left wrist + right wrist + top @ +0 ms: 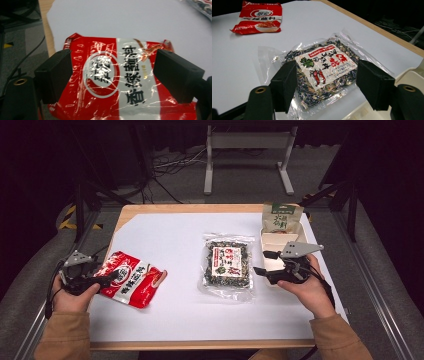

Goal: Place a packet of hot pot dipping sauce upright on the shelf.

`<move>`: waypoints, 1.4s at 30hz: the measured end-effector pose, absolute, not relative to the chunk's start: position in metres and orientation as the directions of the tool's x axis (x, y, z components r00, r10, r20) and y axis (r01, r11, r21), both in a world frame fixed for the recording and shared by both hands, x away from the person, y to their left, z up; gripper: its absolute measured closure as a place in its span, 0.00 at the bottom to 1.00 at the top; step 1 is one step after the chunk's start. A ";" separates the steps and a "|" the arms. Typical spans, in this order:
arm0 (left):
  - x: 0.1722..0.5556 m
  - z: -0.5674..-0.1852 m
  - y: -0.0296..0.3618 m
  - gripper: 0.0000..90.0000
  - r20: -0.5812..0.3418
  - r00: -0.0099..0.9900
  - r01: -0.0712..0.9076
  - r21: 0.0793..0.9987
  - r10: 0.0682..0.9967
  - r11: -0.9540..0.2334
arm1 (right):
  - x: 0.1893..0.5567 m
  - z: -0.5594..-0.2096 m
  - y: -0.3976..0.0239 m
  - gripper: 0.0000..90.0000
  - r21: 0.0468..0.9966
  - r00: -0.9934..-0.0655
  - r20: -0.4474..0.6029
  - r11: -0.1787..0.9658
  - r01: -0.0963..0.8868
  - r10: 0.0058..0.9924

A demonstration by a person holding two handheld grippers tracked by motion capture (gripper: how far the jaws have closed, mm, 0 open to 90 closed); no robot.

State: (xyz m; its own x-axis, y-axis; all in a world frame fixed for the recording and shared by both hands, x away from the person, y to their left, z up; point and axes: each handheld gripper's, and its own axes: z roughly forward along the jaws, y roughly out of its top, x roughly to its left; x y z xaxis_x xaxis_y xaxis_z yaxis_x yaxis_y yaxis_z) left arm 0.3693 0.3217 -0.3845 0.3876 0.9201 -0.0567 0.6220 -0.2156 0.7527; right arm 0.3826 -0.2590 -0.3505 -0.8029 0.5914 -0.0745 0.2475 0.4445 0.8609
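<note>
A red and white snack packet point(131, 279) lies at the left of the white sheet point(175, 240). My left gripper point(111, 278) hovers at its left edge. In the left gripper view that gripper point(113, 62) stands open, its jaws wide apart over the red packet point(112, 82) without pressing it. A clear packet of dark dried food point(227, 265) lies in the middle. Just to its right, my right gripper point(264, 262) points at it. Seen from the right gripper view, this gripper point(327, 72) is open and the clear packet point(324, 60) lies beyond and between its jaws, untouched.
A white tray point(292, 240) stands at the right edge with a beige and green packet point(281, 217) leaning at its far end. The tray's corner point(412, 75) is close under my right gripper. The wooden table edge point(190, 208) runs along the back.
</note>
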 end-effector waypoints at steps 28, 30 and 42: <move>0.387 -0.424 0.362 0.17 -0.167 0.162 0.762 0.647 0.973 -0.016 | 0.381 -0.356 -0.252 0.38 0.850 -0.816 -0.098 0.474 0.229 0.570; 0.387 -0.426 0.363 0.19 -0.171 0.153 0.773 0.634 0.973 -0.010 | 0.381 -0.356 -0.251 0.38 0.849 -0.817 -0.097 0.475 0.230 0.568; 0.398 -0.442 0.369 0.18 -0.333 0.183 0.862 0.507 0.925 0.012 | 0.382 -0.358 -0.250 0.38 0.844 -0.817 -0.101 0.483 0.232 0.568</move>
State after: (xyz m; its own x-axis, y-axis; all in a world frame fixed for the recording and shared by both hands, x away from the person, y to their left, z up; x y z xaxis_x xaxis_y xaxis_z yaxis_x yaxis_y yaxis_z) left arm 0.3979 0.3685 -0.4419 0.1828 0.9251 -0.3328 0.8616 0.0122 0.5075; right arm 0.3819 -0.2504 -0.3583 -0.8168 0.5681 -0.1006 0.2319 0.4830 0.8443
